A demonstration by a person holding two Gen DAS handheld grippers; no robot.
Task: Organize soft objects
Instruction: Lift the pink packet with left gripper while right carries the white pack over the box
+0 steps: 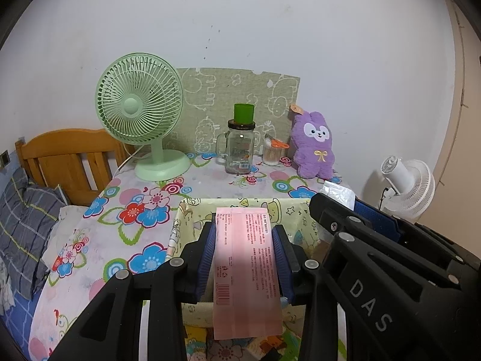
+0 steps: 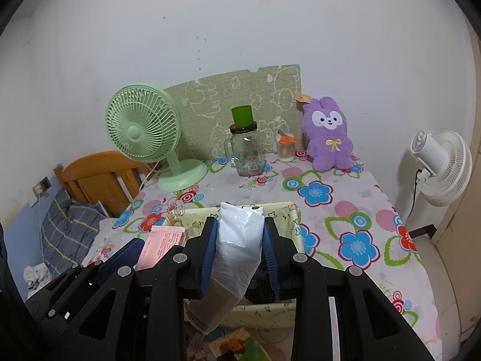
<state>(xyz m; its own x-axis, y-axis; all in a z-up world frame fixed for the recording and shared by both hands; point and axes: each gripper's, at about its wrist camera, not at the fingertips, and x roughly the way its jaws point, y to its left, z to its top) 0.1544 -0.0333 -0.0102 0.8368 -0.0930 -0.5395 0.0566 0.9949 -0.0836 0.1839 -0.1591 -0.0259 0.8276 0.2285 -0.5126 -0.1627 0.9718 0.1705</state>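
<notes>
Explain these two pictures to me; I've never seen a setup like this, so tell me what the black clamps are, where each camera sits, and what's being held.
No robot here: a person carries a hand-held gripper in each hand, with a camera looking along its fingers. The left view shows the left hand-held gripper clamped on a pink packet. The right view shows the right hand-held gripper clamped on a white plastic pack. Both hang over a cartoon-print fabric bin on a flowered tablecloth. Behind stand a green fan, a glass jar and a purple plush rabbit.
</notes>
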